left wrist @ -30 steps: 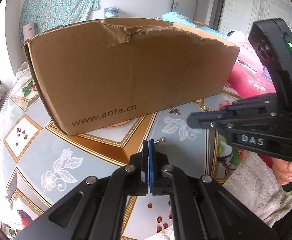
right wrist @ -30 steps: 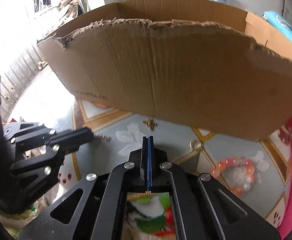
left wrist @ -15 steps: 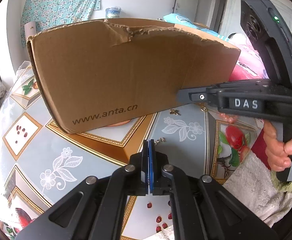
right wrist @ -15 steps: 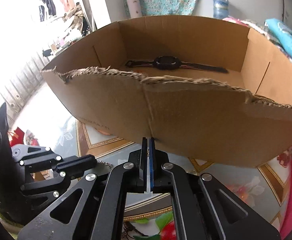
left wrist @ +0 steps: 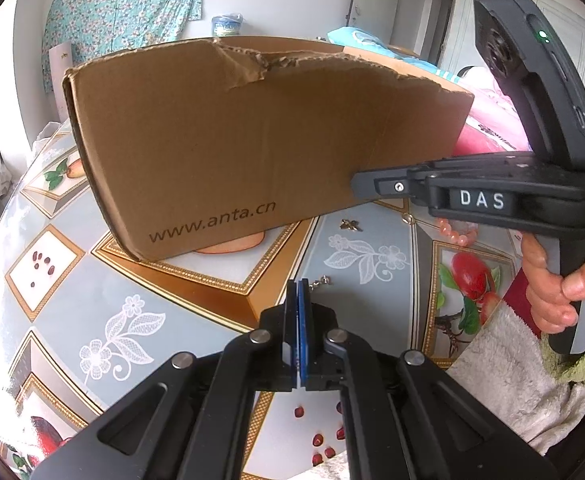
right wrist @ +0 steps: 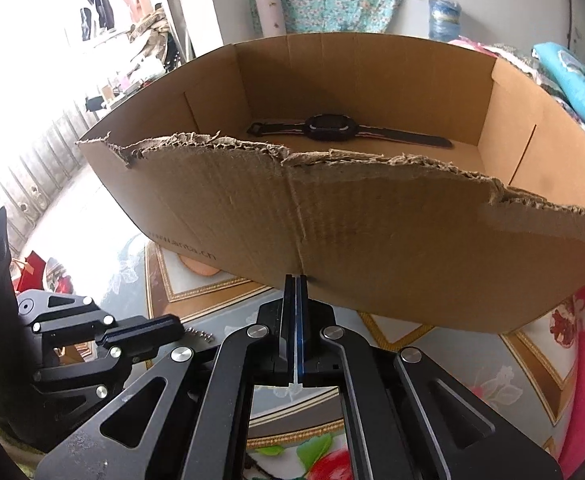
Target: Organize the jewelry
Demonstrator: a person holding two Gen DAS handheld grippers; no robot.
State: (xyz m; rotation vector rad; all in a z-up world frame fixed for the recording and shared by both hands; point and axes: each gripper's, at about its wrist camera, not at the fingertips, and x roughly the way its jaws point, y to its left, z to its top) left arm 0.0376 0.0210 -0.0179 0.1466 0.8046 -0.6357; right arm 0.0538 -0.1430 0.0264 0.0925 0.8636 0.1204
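A torn brown cardboard box stands on the patterned table. A black wristwatch lies flat inside the box. On the table in front lie a small gold piece, a ring, a pink bead bracelet and a short silver chain. My left gripper is shut just short of the chain, nothing visible between its pads. My right gripper is shut too, raised before the box's near wall, and shows from the side.
The tablecloth has fruit and flower panels. A hand holds the right gripper's handle above a white fluffy towel. Pink and blue bedding lies to the right of the box. My left gripper sits low left.
My right gripper has risen from just above the tabletop to in front of the box wall, so the watch inside now shows. The left gripper has stayed still.
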